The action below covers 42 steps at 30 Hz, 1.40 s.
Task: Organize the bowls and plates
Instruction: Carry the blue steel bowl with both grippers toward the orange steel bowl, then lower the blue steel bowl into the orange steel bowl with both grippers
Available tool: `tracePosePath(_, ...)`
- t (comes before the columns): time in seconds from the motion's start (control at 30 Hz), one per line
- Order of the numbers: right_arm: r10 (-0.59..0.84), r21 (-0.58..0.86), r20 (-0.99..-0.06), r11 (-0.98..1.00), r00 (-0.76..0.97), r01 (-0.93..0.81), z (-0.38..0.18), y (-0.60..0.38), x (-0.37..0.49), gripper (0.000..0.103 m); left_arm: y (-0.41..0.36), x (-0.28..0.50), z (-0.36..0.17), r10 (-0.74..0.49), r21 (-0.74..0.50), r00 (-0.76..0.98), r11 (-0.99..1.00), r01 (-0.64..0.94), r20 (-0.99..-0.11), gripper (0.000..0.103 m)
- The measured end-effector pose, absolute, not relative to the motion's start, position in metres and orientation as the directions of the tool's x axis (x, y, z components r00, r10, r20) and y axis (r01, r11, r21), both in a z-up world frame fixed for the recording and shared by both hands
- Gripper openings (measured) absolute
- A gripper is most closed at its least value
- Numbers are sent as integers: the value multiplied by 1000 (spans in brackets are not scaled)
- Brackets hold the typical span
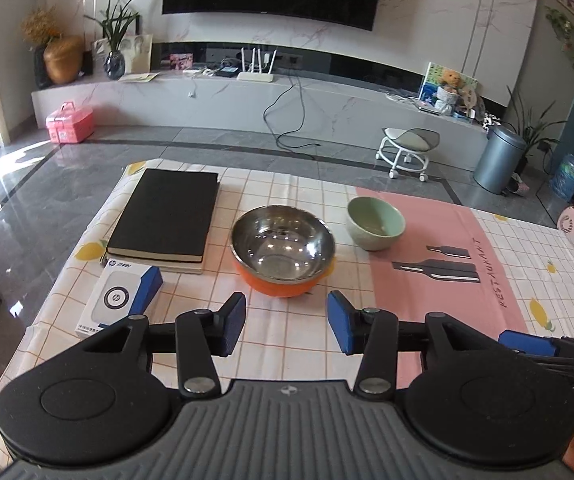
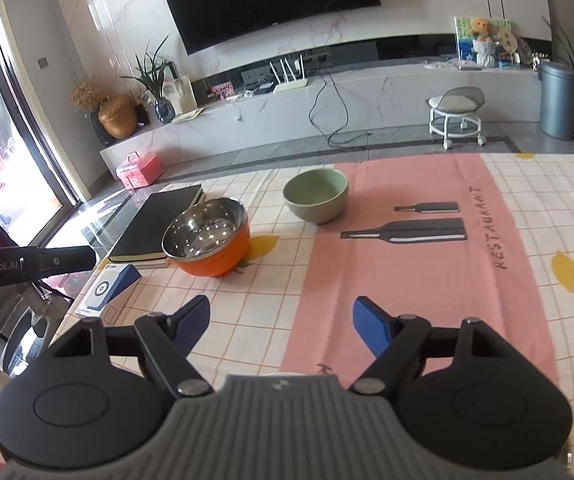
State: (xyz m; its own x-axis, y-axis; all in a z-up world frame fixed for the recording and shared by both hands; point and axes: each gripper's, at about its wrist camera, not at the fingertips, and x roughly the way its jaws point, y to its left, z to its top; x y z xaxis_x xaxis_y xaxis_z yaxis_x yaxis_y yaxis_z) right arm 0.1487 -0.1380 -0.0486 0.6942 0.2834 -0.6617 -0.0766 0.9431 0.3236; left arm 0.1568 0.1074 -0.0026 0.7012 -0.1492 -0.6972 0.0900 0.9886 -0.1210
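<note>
An orange bowl with a steel inside (image 1: 283,250) stands on the checked tablecloth, just ahead of my left gripper (image 1: 287,322), which is open and empty. A pale green bowl (image 1: 375,222) stands to its right, on the edge of a pink mat. In the right wrist view the orange bowl (image 2: 207,236) is ahead to the left and the green bowl (image 2: 315,194) is further ahead. My right gripper (image 2: 283,326) is open and empty, above the cloth and the pink mat's left edge. No plate is in view.
A black notebook (image 1: 167,216) lies left of the orange bowl, with a white and blue box (image 1: 121,298) in front of it. The pink mat (image 1: 447,264) has bottle drawings. The table's far edge (image 1: 287,170) drops to a grey floor.
</note>
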Motion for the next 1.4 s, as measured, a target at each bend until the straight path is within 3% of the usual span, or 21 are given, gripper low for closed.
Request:
tracePosePath(0.43, 298, 363, -747, 932, 594, -11, -64, -66, 264, 60, 144, 257, -47, -156, -235, 599, 971, -55, -786, 53)
tracePosePath(0.73, 304, 403, -821, 908, 484, 113, -106, -52, 331, 52, 147, 300, -86, -167, -281, 540, 951, -134, -825, 48)
tracePosePath(0.97, 305, 403, -845, 903, 440, 149, -128, -50, 348, 38, 145, 310, -104, -169, -292, 507, 940, -174, -845, 34)
tracePosePath(1.03, 314, 411, -844, 899, 435, 150, -130, -50, 350, 37, 146, 313, -106, -177, -303, 508, 936, -176, -843, 26)
tracePosePath(1.13, 325, 420, -841, 896, 433, 143, -132, -49, 352, 26, 146, 315, -106, -167, -300, 507, 934, -192, -846, 14)
tracePosePath(1.4, 338, 415, -849, 903, 407, 116, -121, -47, 338, 23, 140, 293, -86, -141, -274, 524, 943, -186, -840, 12)
